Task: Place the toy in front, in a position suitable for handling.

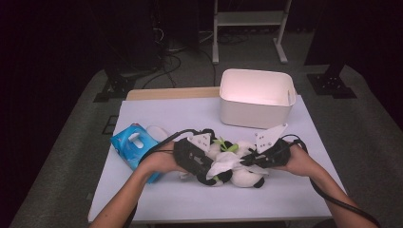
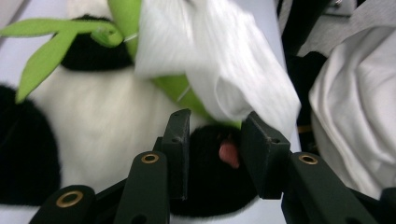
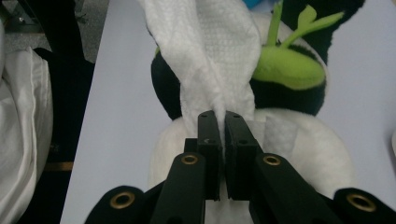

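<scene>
Grippers were seen from the high view at mid-table: the left gripper [image 1: 205,167] and right gripper [image 1: 247,160] met over a panda plush [image 1: 244,176] lying before a white bin [image 1: 255,111]. From the left gripper view, the jaws were spread around the plush's black paw [image 2: 210,163]. From the right gripper view, the jaws were pressed together on a white tissue [image 3: 210,56] draped over the plush.

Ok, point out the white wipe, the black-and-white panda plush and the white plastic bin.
white wipe [image 3: 212,56]: right gripper view, on its textured middle fold.
black-and-white panda plush [image 2: 112,121]: left gripper view, on its white belly fur.
white plastic bin [image 1: 254,114]: high view, on its front wall.
</scene>
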### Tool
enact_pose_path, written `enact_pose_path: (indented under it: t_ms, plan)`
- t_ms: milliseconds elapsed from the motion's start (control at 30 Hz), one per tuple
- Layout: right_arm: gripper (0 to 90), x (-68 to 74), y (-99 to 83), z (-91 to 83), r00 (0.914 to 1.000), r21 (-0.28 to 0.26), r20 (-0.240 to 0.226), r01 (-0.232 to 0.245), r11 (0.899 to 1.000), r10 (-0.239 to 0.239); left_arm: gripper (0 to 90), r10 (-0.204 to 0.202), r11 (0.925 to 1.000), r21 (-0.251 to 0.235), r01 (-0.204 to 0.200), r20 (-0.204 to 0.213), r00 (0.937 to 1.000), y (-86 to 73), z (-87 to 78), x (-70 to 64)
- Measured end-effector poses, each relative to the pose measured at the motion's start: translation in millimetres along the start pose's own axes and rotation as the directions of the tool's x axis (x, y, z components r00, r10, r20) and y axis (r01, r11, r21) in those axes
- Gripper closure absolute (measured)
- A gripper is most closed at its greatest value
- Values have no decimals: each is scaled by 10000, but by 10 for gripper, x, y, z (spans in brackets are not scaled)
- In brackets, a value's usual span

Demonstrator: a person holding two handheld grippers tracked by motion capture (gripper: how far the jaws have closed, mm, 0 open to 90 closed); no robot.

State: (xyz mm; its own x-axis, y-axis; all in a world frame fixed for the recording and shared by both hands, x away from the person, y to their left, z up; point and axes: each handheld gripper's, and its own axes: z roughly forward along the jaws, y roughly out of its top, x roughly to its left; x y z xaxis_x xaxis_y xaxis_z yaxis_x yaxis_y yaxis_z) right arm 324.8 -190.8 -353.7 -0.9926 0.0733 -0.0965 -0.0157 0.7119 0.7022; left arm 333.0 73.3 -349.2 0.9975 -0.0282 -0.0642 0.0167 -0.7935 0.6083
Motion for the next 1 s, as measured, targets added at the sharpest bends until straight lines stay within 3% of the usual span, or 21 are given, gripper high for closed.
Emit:
enact_pose_path:
  t_ms: [67,267,400,533,600,700,767,867,1000]
  plan:
    - [825,10,25,25,9999,116,-9,170,9998,-170,620,160,9993,344,-156,-120,9998,19,77,-21]
    - [692,63,26,-45,9998,-2,112,153,9999,-153,615,84,9995,302,-75,-300,9995,38,34,12]
    - [664,69,106,-53,9989,-98,380,283,9996,-279,616,140,9990,435,-127,-305,9994,55,59,9]
    - [650,60,199,69,9981,-95,411,458,9989,-454,615,67,9992,388,-57,-245,9997,37,65,0]
    - [657,57,227,159,9974,187,473,541,9984,-549,616,68,9990,440,-59,-199,9998,23,69,-5]
    - [745,49,207,246,9973,394,486,536,9978,-554,615,36,9990,436,-27,-195,9998,9,76,-14]
    - [814,51,167,227,9966,218,536,613,9979,-624,615,60,9990,441,-53,-175,9998,9,86,-19]
    - [838,71,108,164,9975,211,385,585,9981,-593,615,54,9989,457,-47,-160,9999,16,97,-29]
    - [846,99,37,38,9974,265,530,467,9986,-481,614,92,9990,440,-80,-266,9996,17,93,-20]
